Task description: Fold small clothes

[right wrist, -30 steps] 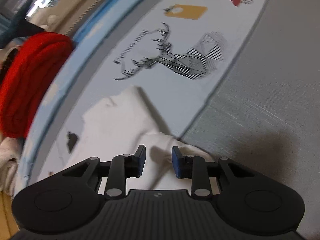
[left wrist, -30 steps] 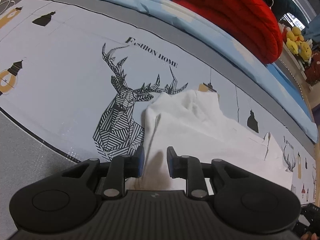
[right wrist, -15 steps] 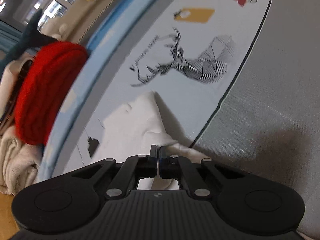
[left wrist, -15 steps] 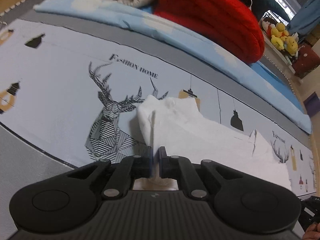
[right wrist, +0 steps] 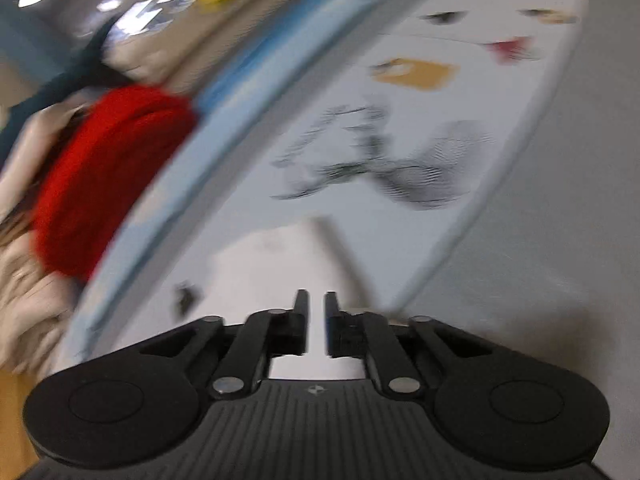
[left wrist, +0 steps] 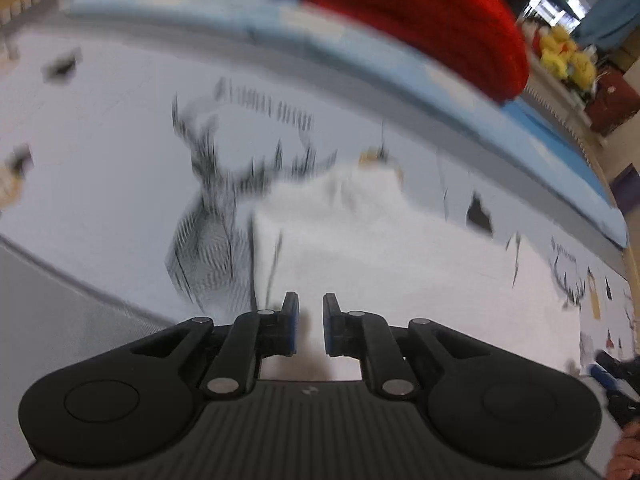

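Surface: a bed (left wrist: 100,184) under a pale printed sheet with a smooth, flat weave; a line-drawn stag head (left wrist: 212,240), a row of lettering and small lamp motifs are printed on it. Both views are motion-blurred.
Sheet border: a grey band (right wrist: 540,208) runs along the near edge, matte and finely textured, set off from the pale panel by a dark line.
Far edge: a light blue quilt (left wrist: 400,64) lies along the far side of the sheet, soft and slightly padded.
Stack: a red knitted blanket (left wrist: 432,16), thick, ribbed and rounded at its fold, rests on the blue quilt; cream fabric lies beside it.
Room: yellow plush toys (left wrist: 564,56) on a ledge behind the bed; bright windows beyond.
Task item: a white garment (left wrist: 380,248), soft and creased, lies flat on the pale sheet, beside the stag print, directly ahead of both grippers.
Left gripper (left wrist: 311,326): black body, blue pads; jaws opening, a narrow gap showing, nothing pinched; white cloth lies under the tips.
Right gripper (right wrist: 317,324): black body; jaws opening, a narrow gap, nothing held; the white garment lies below them.
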The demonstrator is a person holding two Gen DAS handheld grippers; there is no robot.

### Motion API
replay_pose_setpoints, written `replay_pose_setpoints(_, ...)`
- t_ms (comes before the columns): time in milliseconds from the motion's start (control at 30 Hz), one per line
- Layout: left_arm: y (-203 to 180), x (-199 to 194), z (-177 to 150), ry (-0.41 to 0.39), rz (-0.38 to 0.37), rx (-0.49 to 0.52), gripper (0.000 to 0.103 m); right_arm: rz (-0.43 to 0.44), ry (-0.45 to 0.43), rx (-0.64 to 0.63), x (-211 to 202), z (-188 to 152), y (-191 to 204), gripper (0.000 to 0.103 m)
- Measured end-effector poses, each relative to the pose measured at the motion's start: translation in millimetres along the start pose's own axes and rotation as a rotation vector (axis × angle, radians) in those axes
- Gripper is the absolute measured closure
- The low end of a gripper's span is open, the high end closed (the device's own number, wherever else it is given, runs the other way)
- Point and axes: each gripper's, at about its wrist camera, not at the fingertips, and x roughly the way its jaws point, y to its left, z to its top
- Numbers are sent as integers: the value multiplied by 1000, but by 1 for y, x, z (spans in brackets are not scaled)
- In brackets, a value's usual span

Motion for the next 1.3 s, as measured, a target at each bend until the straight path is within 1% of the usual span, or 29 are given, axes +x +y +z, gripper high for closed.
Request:
replay_pose_setpoints(33, 6, 12, -2, 44, 10, -23, 89, 25, 52, 18, 11, -1, -3, 78)
replay_pose_setpoints(67, 12, 21, -5, 77, 31, -37, 90, 6, 91, 61, 21, -3, -9, 79)
replay_pose_setpoints(100, 17, 28, -6, 95, 36, -47, 91, -40, 116, 104, 29, -6, -19, 79)
replay_pose_setpoints(133, 17, 27, -6, 96, 28, -52, 91, -83, 136, 132, 36, -7, -28, 83)
replay_pose_setpoints(167, 15, 23, -4, 91, 24, -45, 89, -121, 158, 154, 42, -9, -36, 89)
replay_pose_setpoints(200, 12, 16, -2, 72, 17, -29, 88, -129, 163, 177, 44, -9, -40, 94)
replay_pose_setpoints(233, 8, 9, 1, 42, 9, -5, 84, -122, 160, 181, 43, -8, -39, 94)
replay_pose_setpoints(267, 5, 3, 3, 8, 9, 24, 79, -116, 154, 153, 40, -6, -33, 93)
replay_pose_setpoints(300, 5, 1, 3, -7, 15, 43, 76, -104, 144, 119, 37, -5, -27, 87)
replay_pose_setpoints(333, 5, 3, 2, -9, 18, 57, 71, -89, 135, 98, 35, -4, -25, 79)
replay_pose_setpoints(367, 6, 11, -1, 11, 21, 73, 68, -88, 143, 95, 38, -3, -28, 79)
replay_pose_setpoints(400, 9, 23, -7, 65, 43, 89, 68, -98, 162, 102, 41, -3, -32, 79)
replay_pose_setpoints(433, 13, 31, -14, 116, 94, 97, 68, -110, 185, 113, 44, -2, -37, 84)
replay_pose_setpoints(467, 16, 26, -19, 96, 98, 94, 68, -114, 192, 121, 43, -1, -39, 86)
replay_pose_setpoints(500, 15, 14, -23, 69, 97, 98, 69, -118, 192, 123, 36, 0, -38, 86)
replay_pose_setpoints(533, 10, -1, -24, 51, 98, 124, 70, -117, 179, 101, 27, 1, -34, 82)
replay_pose_setpoints(567, 3, -21, -27, 6, 85, 170, 70, -107, 148, 50, 12, 2, -26, 80)
replay_pose_setpoints(633, -6, -58, -36, -74, 80, 245, 70, -79, 77, -68, -21, 4, -10, 80)
replay_pose_setpoints(700, -8, -96, -53, -124, 75, 296, 70, -45, 35, -154, -53, 4, 2, 79)
replay_pose_setpoints(767, -3, -131, -77, -153, 52, 299, 69, -1, 4, -226, -89, 0, 7, 79)
replay_pose_setpoints(833, 5, -160, -104, -166, 27, 300, 69, 35, -34, -300, -128, -9, 7, 74)
replay_pose_setpoints(900, 17, -180, -137, -188, 7, 307, 69, 50, -57, -354, -161, -24, -6, 70)
replay_pose_setpoints(967, 29, -193, -171, -198, -7, 317, 70, 53, -46, -364, -186, -39, -27, 69)
replay_pose_setpoints(1033, 46, -189, -200, -181, -7, 290, 73, 24, -21, -334, -198, -52, -51, 69)
replay_pose_setpoints(1067, 55, -183, -212, -159, 5, 265, 78, -2, -6, -315, -200, -59, -65, 69)
replay_pose_setpoints(1133, 73, -168, -226, -90, 19, 185, 79, -53, 18, -308, -198, -75, -88, 69)
replay_pose_setpoints(1200, 83, -161, -233, -28, -24, 128, 79, -110, 83, -310, -186, -92, -105, 69)
replay_pose_setpoints(1233, 84, -156, -236, -3, -30, 127, 79, -120, 127, -296, -180, -95, -113, 69)
replay_pose_setpoints(1300, 83, -146, -239, 29, -5, 158, 79, -124, 176, -294, -171, -101, -118, 69)
